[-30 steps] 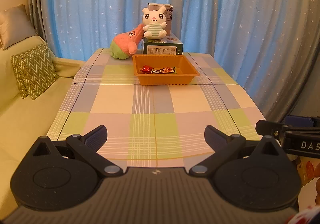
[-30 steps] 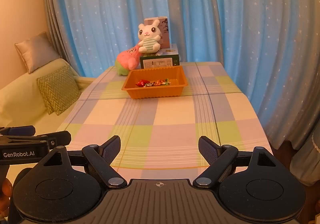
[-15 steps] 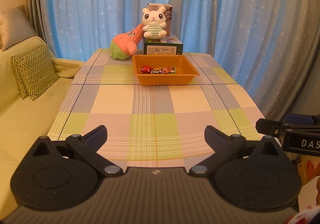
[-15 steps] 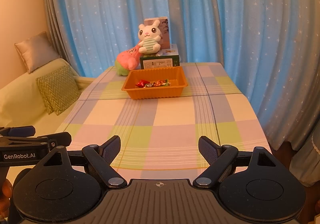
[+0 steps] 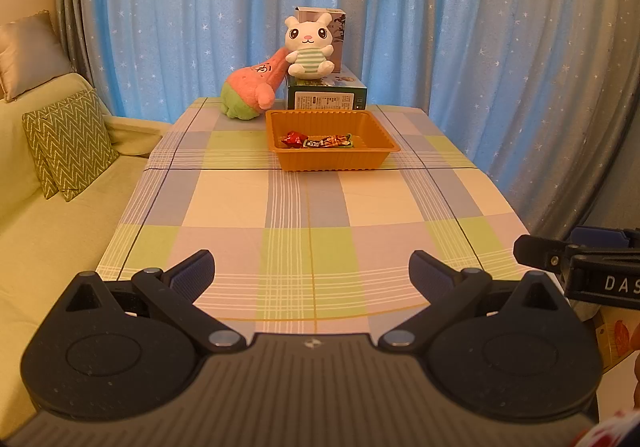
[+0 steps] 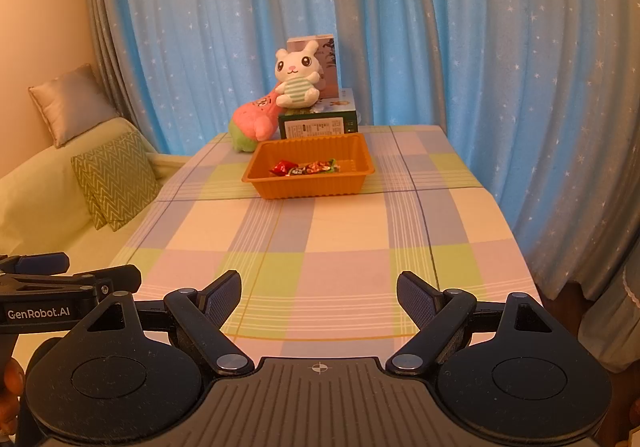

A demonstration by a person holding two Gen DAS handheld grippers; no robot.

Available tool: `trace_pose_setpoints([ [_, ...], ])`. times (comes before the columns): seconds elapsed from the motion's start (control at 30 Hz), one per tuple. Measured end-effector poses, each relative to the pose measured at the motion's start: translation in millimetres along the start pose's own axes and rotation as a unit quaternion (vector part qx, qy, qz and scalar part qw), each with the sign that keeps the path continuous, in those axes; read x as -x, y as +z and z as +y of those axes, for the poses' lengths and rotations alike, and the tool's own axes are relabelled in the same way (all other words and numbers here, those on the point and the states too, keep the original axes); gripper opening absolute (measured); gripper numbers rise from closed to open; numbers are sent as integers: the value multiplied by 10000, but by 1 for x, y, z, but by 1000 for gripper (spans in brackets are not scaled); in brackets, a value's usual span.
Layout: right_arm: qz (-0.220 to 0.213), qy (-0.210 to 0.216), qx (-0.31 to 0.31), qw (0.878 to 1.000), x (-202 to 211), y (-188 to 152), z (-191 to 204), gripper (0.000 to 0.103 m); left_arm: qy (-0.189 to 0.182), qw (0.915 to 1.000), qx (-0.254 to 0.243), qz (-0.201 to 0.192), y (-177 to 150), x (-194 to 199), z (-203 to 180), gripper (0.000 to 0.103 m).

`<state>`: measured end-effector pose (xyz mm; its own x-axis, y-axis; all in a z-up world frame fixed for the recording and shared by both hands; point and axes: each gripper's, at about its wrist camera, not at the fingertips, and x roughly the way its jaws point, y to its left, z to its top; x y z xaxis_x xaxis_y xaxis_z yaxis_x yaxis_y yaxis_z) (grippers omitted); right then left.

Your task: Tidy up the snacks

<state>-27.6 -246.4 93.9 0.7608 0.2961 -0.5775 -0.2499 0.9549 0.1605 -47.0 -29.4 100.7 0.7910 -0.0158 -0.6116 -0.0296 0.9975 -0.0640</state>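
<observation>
An orange tray (image 5: 360, 161) (image 6: 332, 185) stands on the far half of the checked table (image 5: 308, 215) (image 6: 344, 231). Wrapped snacks (image 5: 320, 141) (image 6: 306, 168) lie inside it: a red packet at the left and a long striped one beside it. My left gripper (image 5: 312, 271) is open and empty, held over the near table edge. My right gripper (image 6: 320, 295) is open and empty too, beside it at the near edge. Each gripper shows at the side of the other's view.
Behind the tray stands a green box (image 5: 326, 97) with a white plush rabbit (image 5: 308, 47) on it and a pink plush (image 5: 252, 91) leaning beside. Blue curtains hang behind and to the right. A sofa with cushions (image 5: 68, 151) runs along the left.
</observation>
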Motion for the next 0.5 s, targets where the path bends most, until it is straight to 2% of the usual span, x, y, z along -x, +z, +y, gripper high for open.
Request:
trace_pose_setpoints([
  [0.5, 7, 0, -4, 10000, 0, 0, 0, 85, 1, 10000, -3, 9, 1, 1, 3, 103],
])
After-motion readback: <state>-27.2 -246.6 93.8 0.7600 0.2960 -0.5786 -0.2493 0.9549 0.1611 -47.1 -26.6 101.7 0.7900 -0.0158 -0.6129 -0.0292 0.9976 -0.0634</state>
